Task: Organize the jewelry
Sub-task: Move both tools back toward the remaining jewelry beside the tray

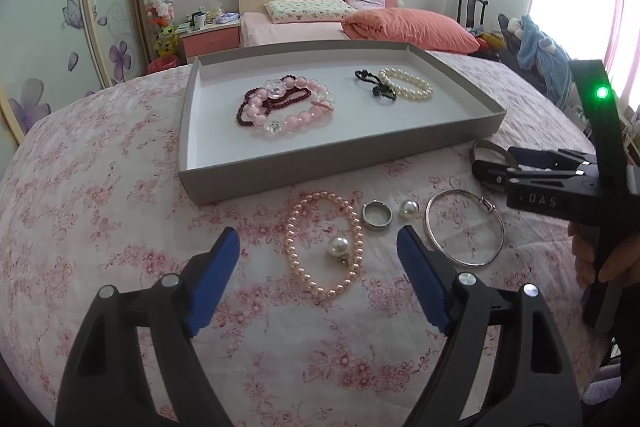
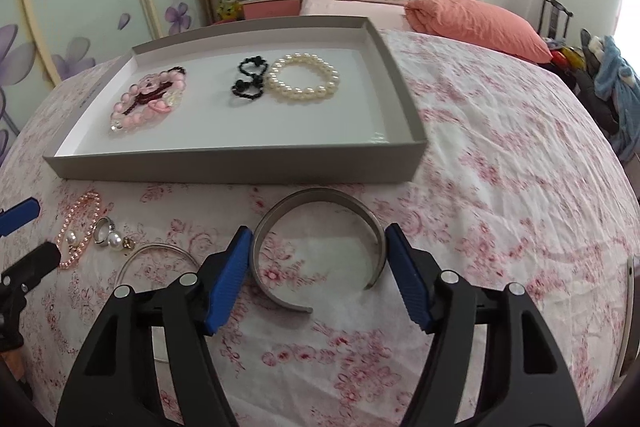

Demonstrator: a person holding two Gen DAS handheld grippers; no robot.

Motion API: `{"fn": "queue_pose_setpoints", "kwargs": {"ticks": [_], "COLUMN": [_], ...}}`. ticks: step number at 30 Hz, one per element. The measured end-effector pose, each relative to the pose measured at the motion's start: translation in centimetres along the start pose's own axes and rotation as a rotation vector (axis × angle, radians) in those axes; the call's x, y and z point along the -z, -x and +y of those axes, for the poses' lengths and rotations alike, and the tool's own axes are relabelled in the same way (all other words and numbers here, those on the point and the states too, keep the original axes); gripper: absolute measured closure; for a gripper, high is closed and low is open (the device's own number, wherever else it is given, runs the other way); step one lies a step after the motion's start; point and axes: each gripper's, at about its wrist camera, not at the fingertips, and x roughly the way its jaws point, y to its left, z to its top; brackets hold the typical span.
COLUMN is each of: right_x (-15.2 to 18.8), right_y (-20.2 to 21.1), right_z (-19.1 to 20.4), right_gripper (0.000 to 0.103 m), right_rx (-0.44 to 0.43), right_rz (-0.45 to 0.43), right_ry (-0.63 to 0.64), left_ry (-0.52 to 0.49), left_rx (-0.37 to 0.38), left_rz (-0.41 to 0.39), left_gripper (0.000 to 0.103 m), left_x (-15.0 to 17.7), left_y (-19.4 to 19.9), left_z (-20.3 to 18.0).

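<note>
My left gripper [image 1: 316, 239] stands open over a pink pearl bracelet [image 1: 290, 247] that lies on the flowered bedspread with a pearl earring [image 1: 337, 247] inside its loop. Beside them lie a silver ring [image 1: 374, 214], a second pearl earring [image 1: 408, 207] and a thin silver bangle [image 1: 468, 263]. My right gripper [image 2: 316, 233] is open around a wide silver cuff [image 2: 316, 194] that lies flat, its pads close to the cuff's two sides. The grey tray [image 2: 240, 171] holds a pink bead bracelet [image 2: 132, 121], a black hair tie [image 2: 246, 83] and a white pearl bracelet [image 2: 304, 93].
Tray and jewelry rest on a pink-flowered cloth [image 2: 500, 155]. Behind it are a bed with pillows and a salmon duvet [image 1: 412, 27], a pink nightstand [image 1: 210, 41], and a chair with clothes [image 1: 536, 51] at the right. A hand [image 1: 600, 259] holds the right gripper.
</note>
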Motion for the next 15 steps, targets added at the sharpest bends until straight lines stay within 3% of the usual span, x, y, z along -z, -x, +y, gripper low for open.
{"fn": "queue_pose_setpoints", "kwargs": {"ticks": [15], "right_x": [0.1], "right_y": [0.0], "right_z": [-0.3], "right_gripper": [0.035], "right_rx": [-0.004], "right_rz": [0.0], "right_ry": [-0.008], "left_ry": [-0.02], "left_rx": [-0.045], "left_rz": [0.063], "left_gripper": [0.024], "left_x": [-0.2], "left_y": [-2.0], "left_z": [-0.8]}}
